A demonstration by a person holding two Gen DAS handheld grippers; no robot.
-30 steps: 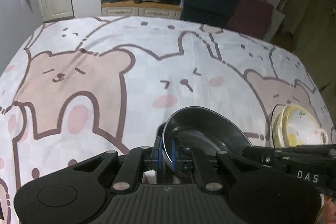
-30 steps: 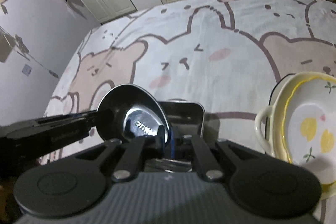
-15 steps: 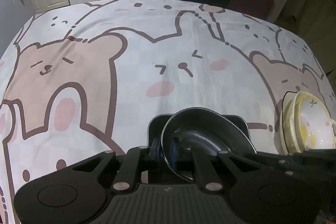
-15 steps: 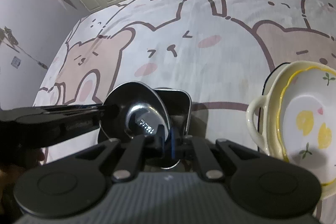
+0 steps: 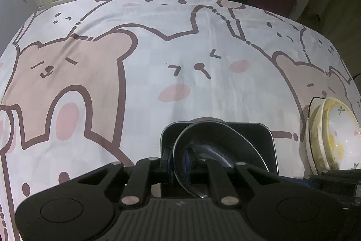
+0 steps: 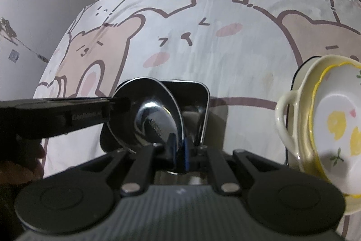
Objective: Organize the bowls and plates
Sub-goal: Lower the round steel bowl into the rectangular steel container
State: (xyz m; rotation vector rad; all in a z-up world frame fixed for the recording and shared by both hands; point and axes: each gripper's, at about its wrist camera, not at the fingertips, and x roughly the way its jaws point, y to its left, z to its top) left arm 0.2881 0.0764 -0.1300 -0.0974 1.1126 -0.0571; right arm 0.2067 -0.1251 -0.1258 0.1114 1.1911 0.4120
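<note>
I have both tongs clamped on the rim of the round shiny steel bowl: left tongs at its 9 o'clock edge, right tongs opposite. It sits tilted inside the square dark metal tray on the tabletop. Thin, stiff, light and slippery, I judge, so grip the rim. At 3 o'clock, the flowered ceramic bowl nests in the cream handled dish, fragile
</note>
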